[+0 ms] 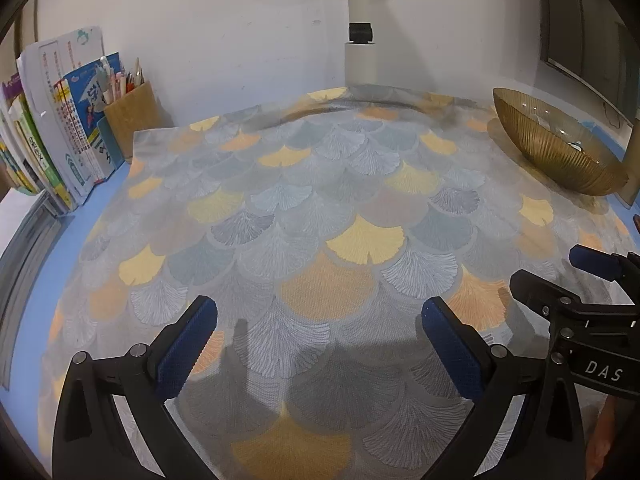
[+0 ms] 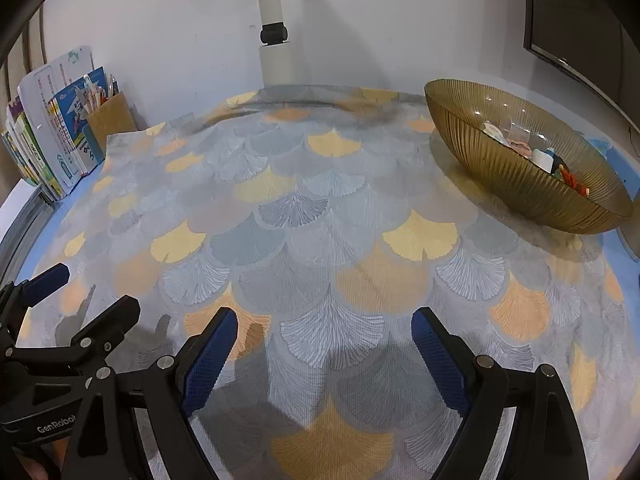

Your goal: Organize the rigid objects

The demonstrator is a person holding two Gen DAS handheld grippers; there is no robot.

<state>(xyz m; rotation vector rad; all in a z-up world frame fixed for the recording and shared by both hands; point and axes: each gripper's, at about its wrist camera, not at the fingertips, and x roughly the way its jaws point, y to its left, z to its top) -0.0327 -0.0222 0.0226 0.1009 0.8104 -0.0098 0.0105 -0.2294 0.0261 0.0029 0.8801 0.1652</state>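
An amber ribbed glass bowl (image 2: 500, 168) stands at the far right of the table and holds several small items (image 2: 544, 158). The same bowl (image 1: 560, 152) shows at the right in the left wrist view. My left gripper (image 1: 320, 312) hovers open over the leaf-patterned cloth (image 1: 304, 208), nothing between its blue pads. My right gripper (image 2: 324, 322) is open too, over the cloth (image 2: 304, 208) with empty jaws. Each gripper appears at the edge of the other's view: the right gripper (image 1: 560, 272) beside the left, the left gripper (image 2: 92, 288) beside the right.
A row of upright books (image 1: 60, 136) and a wooden pen holder (image 1: 132, 120) with pens stand at the far left against the wall. A white pole (image 1: 360, 52) with a black clamp rises at the back. A dark screen edge (image 2: 580, 32) hangs at the upper right.
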